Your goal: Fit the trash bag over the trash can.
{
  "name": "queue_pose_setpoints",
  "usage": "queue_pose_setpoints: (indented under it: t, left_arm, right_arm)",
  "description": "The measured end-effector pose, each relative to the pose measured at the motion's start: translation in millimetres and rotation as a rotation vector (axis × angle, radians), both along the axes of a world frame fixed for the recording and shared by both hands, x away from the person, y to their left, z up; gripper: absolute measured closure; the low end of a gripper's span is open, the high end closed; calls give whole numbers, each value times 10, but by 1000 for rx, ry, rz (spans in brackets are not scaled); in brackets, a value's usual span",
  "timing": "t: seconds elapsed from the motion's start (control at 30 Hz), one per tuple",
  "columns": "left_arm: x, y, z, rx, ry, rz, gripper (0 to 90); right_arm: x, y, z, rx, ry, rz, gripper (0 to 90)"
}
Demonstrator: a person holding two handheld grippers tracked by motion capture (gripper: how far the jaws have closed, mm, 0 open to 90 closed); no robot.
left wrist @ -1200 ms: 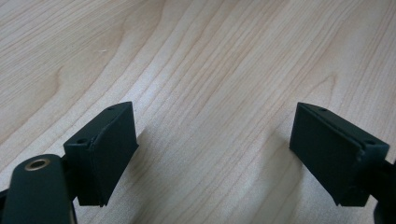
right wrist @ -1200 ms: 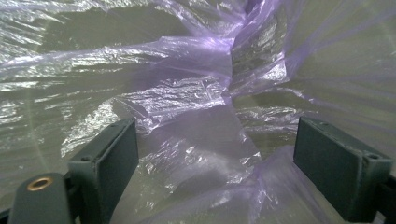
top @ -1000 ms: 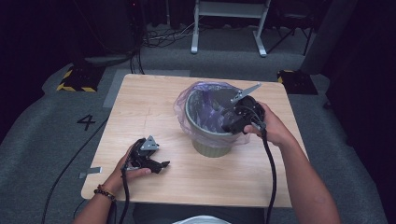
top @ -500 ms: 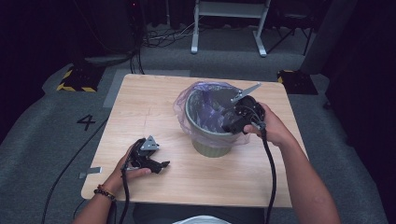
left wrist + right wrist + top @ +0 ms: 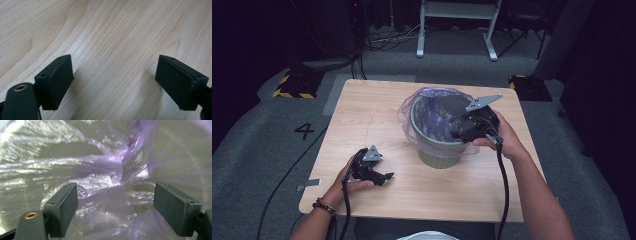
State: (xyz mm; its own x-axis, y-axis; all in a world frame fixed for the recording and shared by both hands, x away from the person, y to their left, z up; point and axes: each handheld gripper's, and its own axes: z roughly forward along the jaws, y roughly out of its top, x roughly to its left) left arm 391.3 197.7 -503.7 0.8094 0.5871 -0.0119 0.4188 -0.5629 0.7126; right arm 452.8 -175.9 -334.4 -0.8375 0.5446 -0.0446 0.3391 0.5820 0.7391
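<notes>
I have the bin [image 5: 439,145] standing right of centre on the counter [image 5: 362,120], its purple liner bag [image 5: 412,107] folded out over the rim. The left half of the counter is bare wood out to its edge, and a bare strip runs along the near edge too, so there is room to move there; the bin's right side sits closer to the counter's right edge.

My right gripper [image 5: 457,131] reaches in over the bin's right rim, hand [image 5: 507,142] behind it, jaws pointing left and down into the mouth. The right gripper view gives me what the high view cannot: crinkled liner against the bin's inner wall, jaws wide, having just been closing a little, film lying loose between them, not pinched.

My left gripper [image 5: 384,176] rests low at the near left, well apart from the bin, forearm coming in from the near edge. The left gripper view shows jaws wide over plain wood grain.
</notes>
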Motion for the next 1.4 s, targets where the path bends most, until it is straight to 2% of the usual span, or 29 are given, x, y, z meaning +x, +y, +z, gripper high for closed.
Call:
queue_pose_setpoints:
  t: [0.1, 0.13, 0.23, 0.4, 0.6, 0.73, 1.1, 1.4]
  left_arm:
    - [0, 0, 0, 0, 0, 0, 146]
    - [0, 0, 0, 0, 0, 0, 146]
    - [0, 0, 0, 0, 0, 0, 146]
    - [0, 0, 0, 0, 0, 0, 146]
    - [0, 0, 0, 1, 0, 0, 146]
    - [0, 0, 0, 1, 0, 0, 146]
    - [0, 0, 0, 1, 0, 0, 146]
    - [0, 0, 0, 0, 0, 0, 146]
  right_arm:
    - [-12, -26, 19, 26, -14, 4, 205]
    - [-29, -53, 47, 53, -35, 5, 209]
    - [-49, -98, 85, 93, -54, 11, 215]
    - [-94, -160, 124, 133, -88, 18, 223]
    - [-129, -200, 139, 137, -112, 15, 227]
    - [-166, -219, 143, 114, -128, -2, 253]
    - [-374, -344, 213, 108, -201, -27, 257]
    - [-517, -473, 206, 96, -218, -36, 252]
